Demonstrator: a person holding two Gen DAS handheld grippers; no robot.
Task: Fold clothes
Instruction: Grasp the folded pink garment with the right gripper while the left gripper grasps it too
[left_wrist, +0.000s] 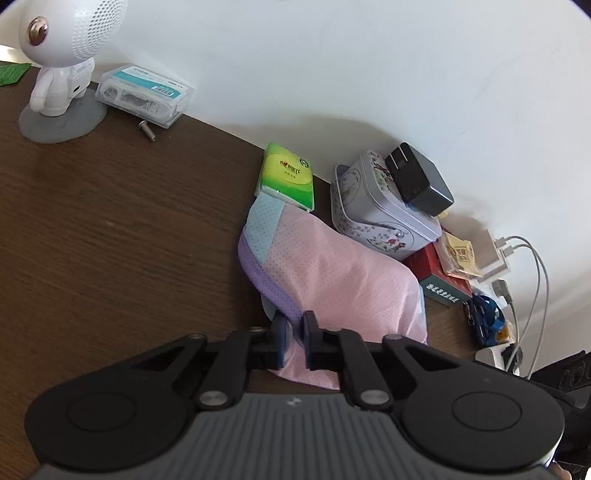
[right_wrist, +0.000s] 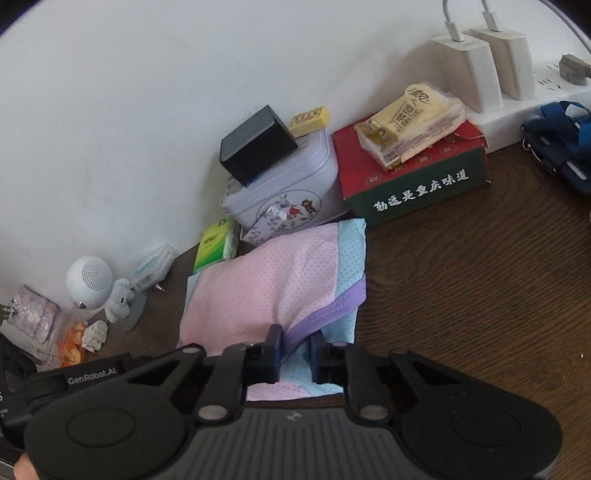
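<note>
one pink garment with blue and purple trim lies on the brown table, just before one floral tin, one green tissue pack and one red box. the left gripper is closed on its purple-edged near corner; the right gripper has its jaws drawn in on the other near corner. one black charger sits on the tin; two white chargers stand plugged in.

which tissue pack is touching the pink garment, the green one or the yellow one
The green tissue pack: the pink garment has its blue edge right against it on the table. The yellow tissue pack sits apart, up on the red box.
</note>
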